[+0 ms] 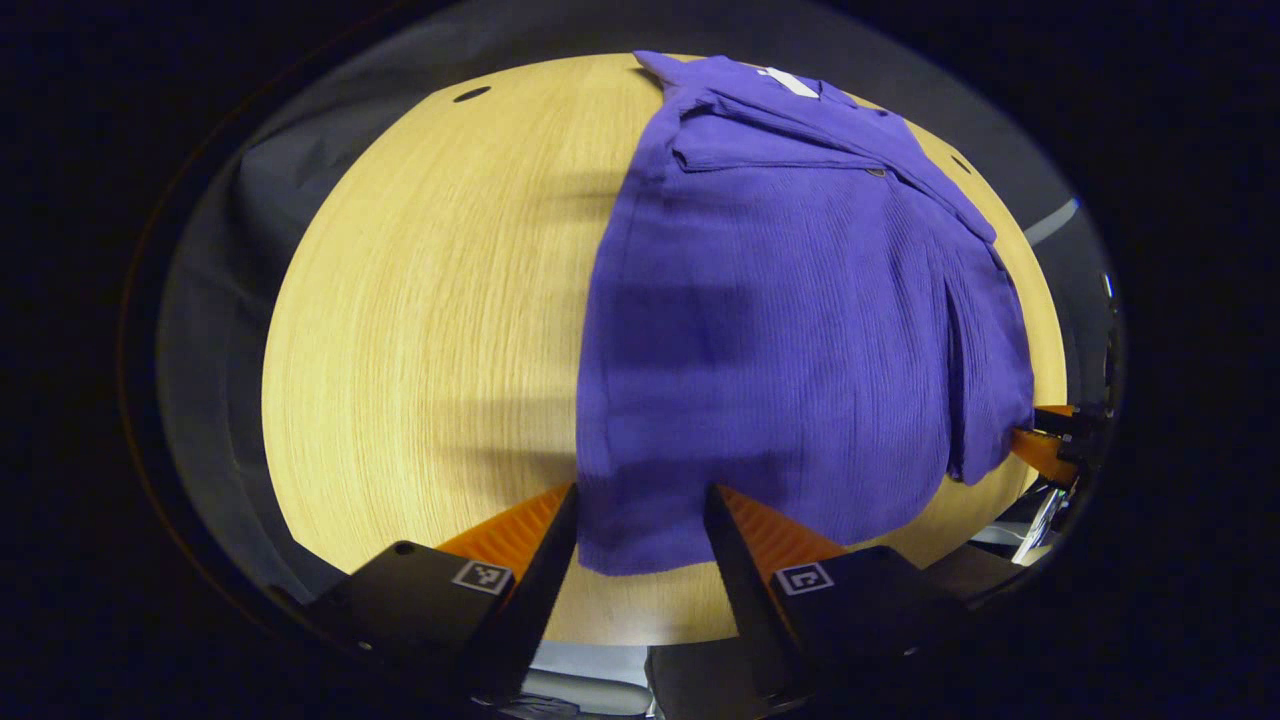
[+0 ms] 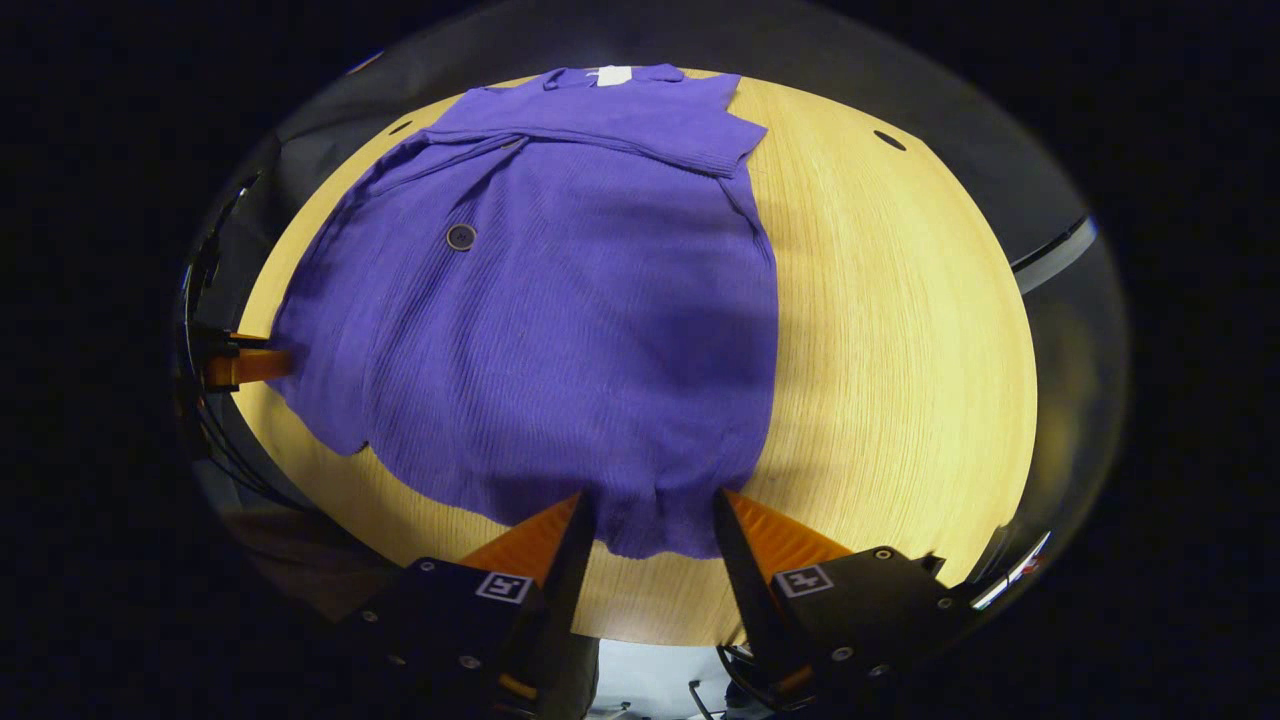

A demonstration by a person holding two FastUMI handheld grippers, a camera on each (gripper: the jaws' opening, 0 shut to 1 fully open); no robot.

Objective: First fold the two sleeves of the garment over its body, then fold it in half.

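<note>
A purple ribbed garment (image 1: 800, 330) lies flat on the wooden table (image 1: 430, 330), collar at the far end. Both sleeves lie folded across its chest (image 2: 640, 125). My left gripper (image 1: 640, 490) is open at the near hem, its fingers standing either side of the hem's left corner. My right gripper (image 2: 648, 495) is open too, straddling the hem's right corner of the garment (image 2: 560, 300). Each gripper also appears at the edge of the other's view: the right gripper (image 1: 1045, 440) and the left gripper (image 2: 245, 365), both touching the hem's edge.
The table (image 2: 900, 330) has bare wood on both sides of the garment and a narrow strip before the hem. Small dark holes (image 1: 471, 94) (image 2: 889, 140) sit near its far rim. A button (image 2: 460, 236) and a white collar label (image 2: 612, 75) show on the cloth.
</note>
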